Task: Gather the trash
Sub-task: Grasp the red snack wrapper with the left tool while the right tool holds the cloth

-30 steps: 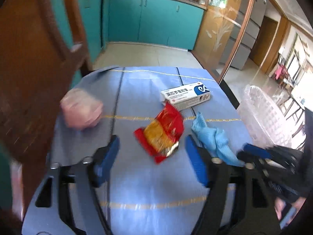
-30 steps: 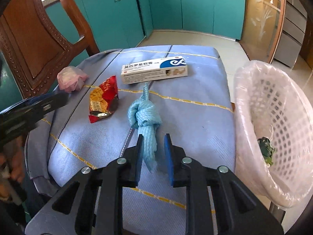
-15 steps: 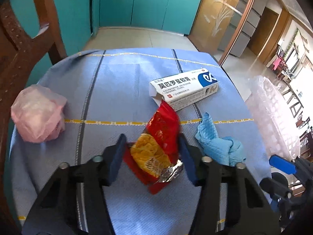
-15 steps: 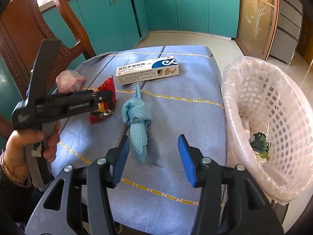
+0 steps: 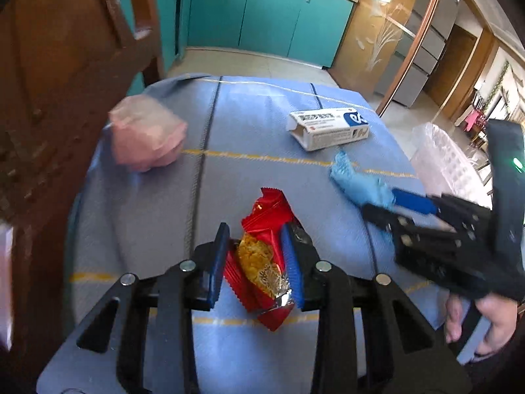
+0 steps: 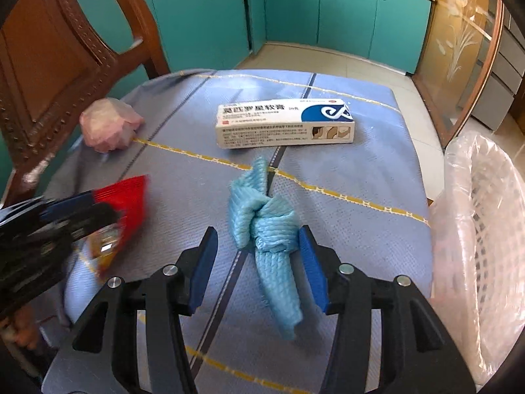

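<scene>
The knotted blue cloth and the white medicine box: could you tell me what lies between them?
Only bare blue tablecloth, crossed by a yellow stripe, separates the blue cloth from the medicine box, clearest in the right wrist view.

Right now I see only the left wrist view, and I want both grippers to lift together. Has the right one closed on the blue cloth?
Observer: No. In the right wrist view the right gripper is open and straddles the blue cloth.
Operator: Does the cloth touch either finger?
Observer: The knot rests against the right-hand finger. There is a gap at the other one.
Operator: Where do I drop my red snack wrapper? I see only a corner of the basket.
Observer: The white basket, lined with a clear bag, stands just off the right edge of the table. Its inside is out of view.
</scene>
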Demonstrator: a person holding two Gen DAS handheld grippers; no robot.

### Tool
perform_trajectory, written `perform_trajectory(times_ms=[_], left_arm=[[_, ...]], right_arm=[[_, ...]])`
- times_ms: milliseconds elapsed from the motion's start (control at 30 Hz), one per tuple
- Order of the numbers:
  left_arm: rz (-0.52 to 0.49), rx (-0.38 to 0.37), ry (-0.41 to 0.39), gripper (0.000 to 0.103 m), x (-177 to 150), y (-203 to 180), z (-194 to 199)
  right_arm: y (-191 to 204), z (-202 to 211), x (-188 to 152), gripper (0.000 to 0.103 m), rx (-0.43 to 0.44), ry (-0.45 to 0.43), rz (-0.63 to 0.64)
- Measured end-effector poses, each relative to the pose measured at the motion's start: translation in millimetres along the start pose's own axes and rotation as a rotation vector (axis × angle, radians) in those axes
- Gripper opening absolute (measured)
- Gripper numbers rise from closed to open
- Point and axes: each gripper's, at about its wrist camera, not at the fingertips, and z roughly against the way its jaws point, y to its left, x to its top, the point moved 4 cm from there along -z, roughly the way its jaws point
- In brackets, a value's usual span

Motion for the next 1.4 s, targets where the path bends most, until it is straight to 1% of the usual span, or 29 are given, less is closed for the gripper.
perform_trajectory(times_ms=[100,233,267,300,333,367,433,633,700,733,767,800,833,867,933,1133,1233,1333,1400], left_arm=[[-0.026,0.036,0.01,0.037,-7,1,1],[-0.03,0.033,0.024,0.039,-13,0,-2],[-0.028,0.03,0.025,0.04,-14,0,-2],[-0.026,0.028,0.026,0.041,-15,0,-3],[-0.025,0.025,0.025,0.041,-15,0,-3],[-0.026,0.023,0.025,0.041,-14,0,-3],[-0.029,0.023,0.024,0.041,-15,-1,-3],[-0.031,0.02,0.022,0.042,-17,-4,-2],[-0.029,0.017,0.02,0.045,-16,-4,-2],[-0.028,0.018,0.02,0.047,-16,-4,-3],[-0.027,0.019,0.021,0.048,-16,-4,-3],[-0.027,0.019,0.021,0.049,-16,-4,-5],[-0.025,0.017,0.022,0.05,-16,-4,-5],[-0.024,0.015,0.022,0.051,-16,-5,-4],[-0.027,0.016,0.017,0.053,-16,-6,-4],[-0.031,0.02,0.009,0.058,-16,-5,-3],[-0.031,0.015,0.012,0.064,-17,-7,-4],[-0.035,0.008,0.014,0.064,-17,-11,-4],[-0.041,0.009,0.012,0.067,-18,-14,-4]], right_arm=[[0,-4,0,0.051,-0.007,0.0,-0.015],[0,-6,3,0.052,-0.034,0.005,-0.004],[2,-6,5,0.062,-0.042,0.002,0.006],[3,-5,6,0.069,-0.055,-0.005,0.015],[5,-4,8,0.078,-0.074,-0.023,0.029],[6,-3,11,0.081,-0.085,-0.036,0.045],[7,-5,13,0.081,-0.087,-0.033,0.056],[5,-17,15,0.081,-0.063,-0.004,0.03],[6,-18,13,0.077,-0.05,0.001,0.028],[7,-19,12,0.069,-0.045,0.006,0.03],[9,-20,10,0.058,-0.042,0.014,0.034],[10,-20,9,0.052,-0.044,0.018,0.038],[11,-20,7,0.044,-0.041,0.021,0.043],[12,-18,6,0.042,-0.039,0.018,0.045],[12,-13,4,0.04,-0.04,0.009,0.047],[1,14,-8,0.039,-0.045,-0.02,0.013],[-6,26,-15,0.039,-0.041,-0.03,-0.009],[-12,35,-19,0.039,-0.034,-0.037,-0.029],[-13,39,-22,0.039,-0.033,-0.041,-0.035]])
